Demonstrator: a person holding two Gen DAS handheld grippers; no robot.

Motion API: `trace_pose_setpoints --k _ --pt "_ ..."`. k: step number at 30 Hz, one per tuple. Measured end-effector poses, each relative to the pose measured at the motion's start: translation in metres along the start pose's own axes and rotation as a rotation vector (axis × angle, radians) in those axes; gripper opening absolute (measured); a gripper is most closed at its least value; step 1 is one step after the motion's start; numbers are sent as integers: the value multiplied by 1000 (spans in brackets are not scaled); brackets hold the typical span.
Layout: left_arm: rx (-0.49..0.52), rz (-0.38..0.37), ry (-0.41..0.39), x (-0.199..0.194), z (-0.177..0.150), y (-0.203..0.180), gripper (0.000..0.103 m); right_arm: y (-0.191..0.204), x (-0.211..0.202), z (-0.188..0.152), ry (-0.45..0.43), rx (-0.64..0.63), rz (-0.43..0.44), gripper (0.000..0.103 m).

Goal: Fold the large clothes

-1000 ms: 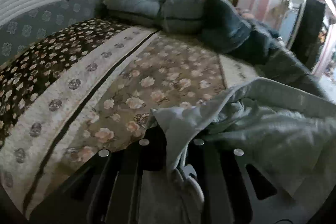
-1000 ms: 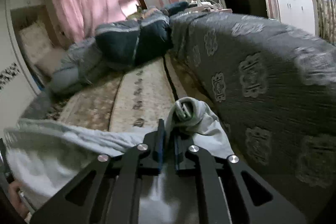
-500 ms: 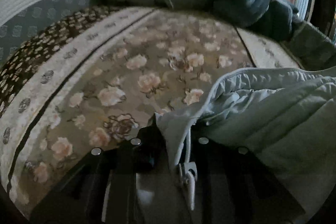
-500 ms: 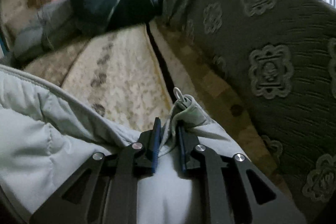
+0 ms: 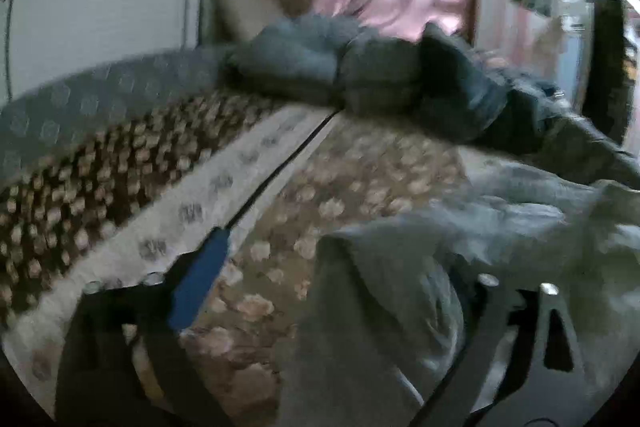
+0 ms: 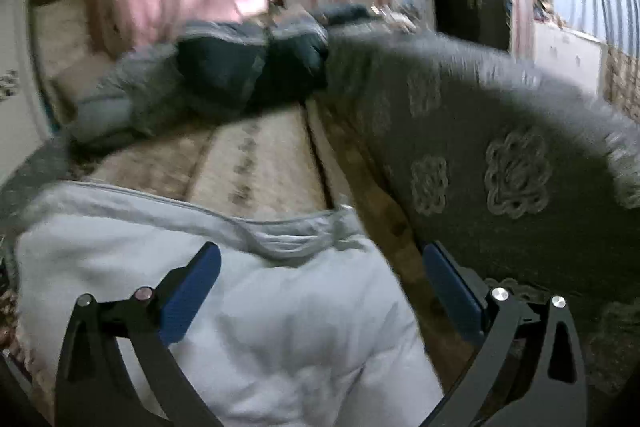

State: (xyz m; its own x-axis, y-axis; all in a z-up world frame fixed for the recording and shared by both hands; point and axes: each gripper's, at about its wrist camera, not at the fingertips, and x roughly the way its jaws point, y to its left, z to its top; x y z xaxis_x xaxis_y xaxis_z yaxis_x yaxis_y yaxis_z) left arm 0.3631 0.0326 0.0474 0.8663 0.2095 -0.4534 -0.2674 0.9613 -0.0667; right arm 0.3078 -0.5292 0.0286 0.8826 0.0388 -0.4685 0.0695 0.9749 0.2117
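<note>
Both tongs — left tongs (image 5: 332, 291), right tongs (image 6: 320, 287) — are opening wide, releasing the pale jacket (image 6: 280, 327) I was gripping; it's lying at six o'clock, folding barely begun.

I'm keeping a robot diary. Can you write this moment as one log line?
left gripper: opening | right gripper: opening | pale jacket: released, on bed
</note>
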Motion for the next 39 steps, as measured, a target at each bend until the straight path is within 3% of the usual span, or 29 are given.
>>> trace_pose_setpoints --k 3,6,10,13,14,16,19,20,21,22,24,27,32,39 --pt "22 33 -144 -66 12 5 100 33 -30 -9 -12 -63 85 101" --pt "36 53 -225 -105 16 -9 100 63 -38 -18 -34 -151 110 101" --pt "274 -9 -220 -100 6 -90 100 96 -24 -16 -54 -298 69 101" --pt "287 -21 -144 -61 1 -131 100 105 15 -6 53 -347 44 101" --pt "307 7 -120 -46 0 -140 100 104 33 -5 116 -355 36 101" --pt "359 50 -50 -9 -3 -157 100 104 52 -4 140 -389 -1 101" --pt "476 7 16 38 -17 -173 100 101 95 -10 239 -432 -32 101" --pt "498 -1 56 61 -23 -168 100 92 115 -14 307 -373 -26 101" --pt "488 -11 95 75 -25 -167 100 79 130 -16 354 -279 -5 101" --pt "424 -51 186 95 -27 -160 100 71 139 -18 374 -222 5 101" --pt "348 -93 275 119 -30 -152 100 65 157 -22 379 -194 -10 102" --pt "347 -82 296 136 -38 -155 100 72 177 -28 396 -191 -56 102" --pt "359 -60 317 154 -53 -165 100 58 201 -33 420 -120 -28 102" --pt "344 -72 342 172 -56 -167 100 64 216 -40 410 -122 -58 102"
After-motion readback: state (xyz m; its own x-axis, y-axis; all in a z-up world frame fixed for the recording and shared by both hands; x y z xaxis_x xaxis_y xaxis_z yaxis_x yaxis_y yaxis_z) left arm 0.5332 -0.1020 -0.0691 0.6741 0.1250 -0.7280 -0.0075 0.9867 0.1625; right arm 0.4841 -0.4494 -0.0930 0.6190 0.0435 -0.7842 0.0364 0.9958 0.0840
